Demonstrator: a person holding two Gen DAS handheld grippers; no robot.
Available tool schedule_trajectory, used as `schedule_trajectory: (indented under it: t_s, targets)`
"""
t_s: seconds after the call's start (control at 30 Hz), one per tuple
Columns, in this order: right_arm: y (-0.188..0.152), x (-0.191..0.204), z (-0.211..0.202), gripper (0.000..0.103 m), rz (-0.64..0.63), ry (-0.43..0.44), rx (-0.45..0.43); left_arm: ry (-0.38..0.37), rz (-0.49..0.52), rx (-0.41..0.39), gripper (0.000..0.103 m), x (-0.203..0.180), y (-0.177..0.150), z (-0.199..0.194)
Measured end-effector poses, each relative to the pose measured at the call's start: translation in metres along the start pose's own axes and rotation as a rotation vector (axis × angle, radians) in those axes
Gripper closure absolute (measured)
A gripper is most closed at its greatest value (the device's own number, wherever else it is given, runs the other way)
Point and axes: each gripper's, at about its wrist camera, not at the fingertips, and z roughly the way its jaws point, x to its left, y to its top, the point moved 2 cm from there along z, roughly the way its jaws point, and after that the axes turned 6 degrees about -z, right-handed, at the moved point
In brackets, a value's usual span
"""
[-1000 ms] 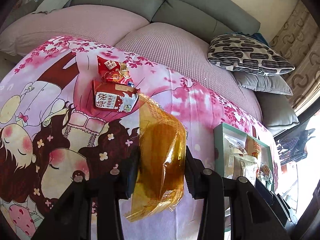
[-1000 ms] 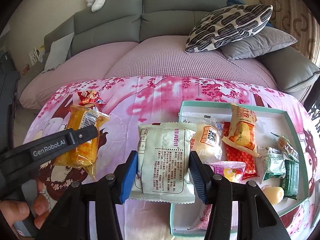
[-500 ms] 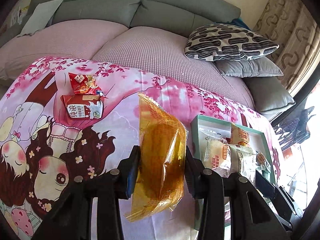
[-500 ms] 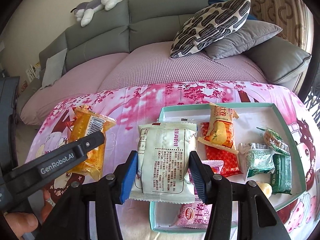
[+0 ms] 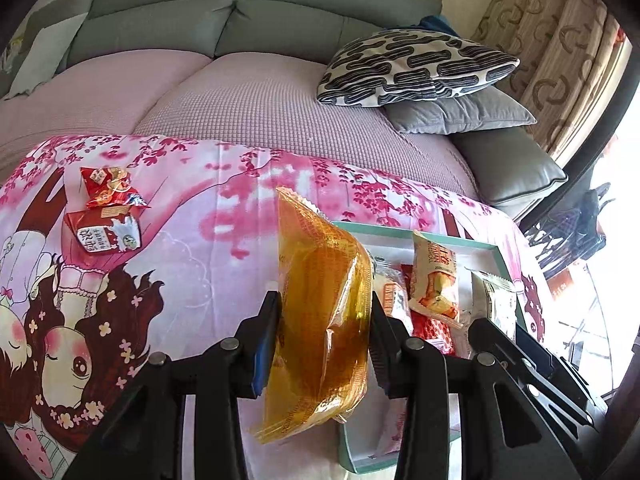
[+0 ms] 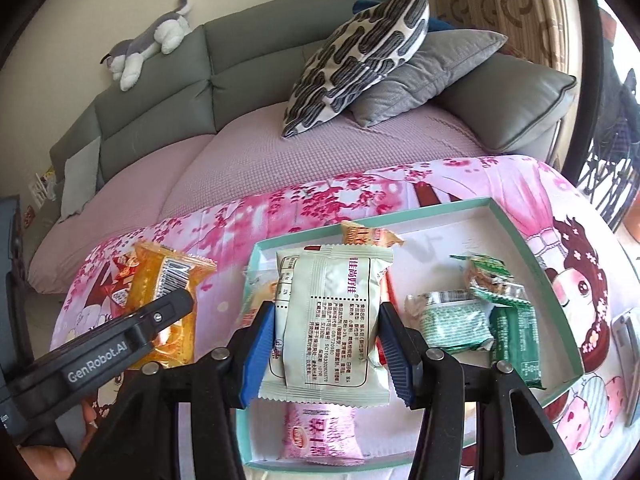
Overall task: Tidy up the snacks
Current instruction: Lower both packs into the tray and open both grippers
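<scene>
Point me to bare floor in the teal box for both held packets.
Free: the box's far stretch, from the orange packet to the right wall, beyond the green packets. Crowded: left half, under the white packet in the right gripper, down to the pink packet.

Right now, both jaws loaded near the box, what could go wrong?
1. The orange pack is pinched at mid-body and hangs below the jaws; it may slip or snag the box rim.
2. The two grippers sit close; the white pack and left gripper could collide over the box.
</scene>
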Motion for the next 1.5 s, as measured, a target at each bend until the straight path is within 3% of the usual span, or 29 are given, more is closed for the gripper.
schedule_trajectory:
  t_s: [0.33, 0.63, 1.13, 1.33, 1.5]
  targets:
    - [-0.003, -0.067, 0.006, 0.049, 0.133, -0.136, 0.02, -0.08, 0.07, 0.039, 0.061, -0.053, 0.0, 0.018]
    - [-0.007, -0.074, 0.013, 0.049, 0.14, -0.141, 0.042, -0.12, 0.115, 0.09, 0.061, -0.087, -0.001, 0.04]
    - [-0.01, -0.075, 0.024, 0.048, 0.128, -0.152, 0.081, -0.094, 0.081, 0.14, 0.06, -0.084, -0.002, 0.061]
    - [-0.011, -0.073, 0.028, 0.048, 0.117, -0.157, 0.097, -0.085, 0.079, 0.139, 0.051, -0.084, -0.002, 0.058]
    - [-0.011, -0.073, 0.029, 0.046, 0.117, -0.154, 0.1, -0.089, 0.087, 0.134, 0.05, -0.084, -0.001, 0.052]
